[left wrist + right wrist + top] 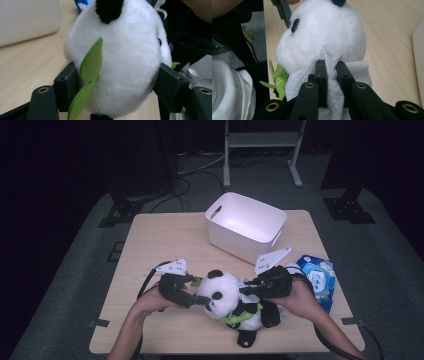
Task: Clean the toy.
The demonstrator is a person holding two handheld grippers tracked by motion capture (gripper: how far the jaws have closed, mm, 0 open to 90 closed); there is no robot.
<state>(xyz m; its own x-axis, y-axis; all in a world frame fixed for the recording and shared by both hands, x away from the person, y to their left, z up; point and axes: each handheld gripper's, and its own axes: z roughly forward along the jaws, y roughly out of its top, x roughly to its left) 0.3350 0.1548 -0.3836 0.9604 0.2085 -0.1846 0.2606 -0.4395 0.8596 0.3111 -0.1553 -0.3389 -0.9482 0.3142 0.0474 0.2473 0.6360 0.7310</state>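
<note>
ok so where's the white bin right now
In the high view the white bin sits at the far middle of the table, beyond the panda plush held between the two grippers, with the blue packet to its near right.

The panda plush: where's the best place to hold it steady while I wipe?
Grip the panda plush across its round head, coming in from its left as the left gripper does now. The soft head fills the jaws side to side, leaving the back free for the tissue in the right gripper.
</note>
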